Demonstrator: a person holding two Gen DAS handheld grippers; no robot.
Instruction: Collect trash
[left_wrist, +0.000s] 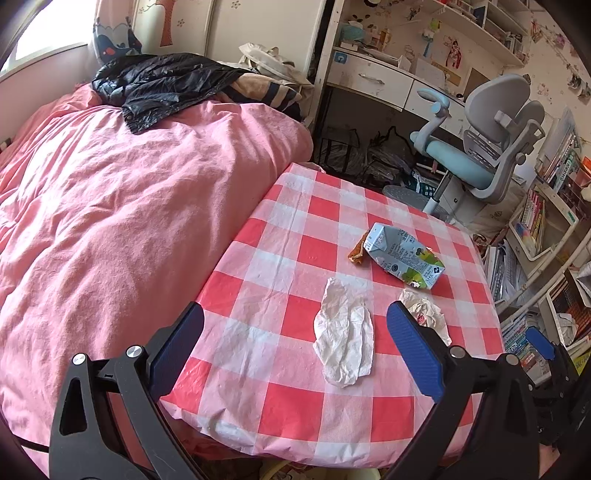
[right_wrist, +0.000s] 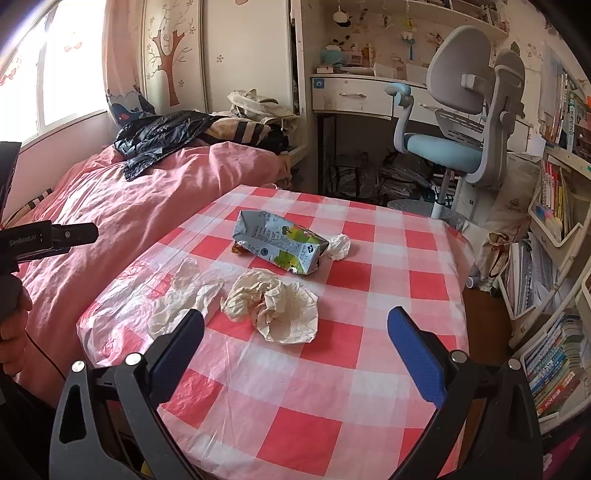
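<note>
A pink-quilted bed (left_wrist: 122, 206) is lying along one side of the bench (right_wrist: 306, 424), which is wearing a red-and-white checked cloth and carrying all the trash. No bin or bag for it is showing in either view.

The largest piece, a crushed drink carton (right_wrist: 280, 242), is lying on its side near the middle of the bench, with an orange wrapper scrap (left_wrist: 357, 252) poking out from under its far end. Nearer the claws, a crumpled paper wrapper (right_wrist: 275, 304) is sitting just beside a flatter white tissue (left_wrist: 345, 341), and a small tissue ball (right_wrist: 339, 246) is resting against the carton's far corner.

The right claw (right_wrist: 295, 354) is hovering wide apart and empty, lined up on the crumpled paper wrapper. The left claw (left_wrist: 295, 350) is likewise spread wide and holding nothing, poised over the flat white tissue.

The step in hand is probably the first pick. Doing it well likely means lowering each claw until its pads are straddling the paper's bulk, then closing gently so the thin cloth is not getting pinched and dragged; the flat tissue may need gathering from its raised creases
</note>
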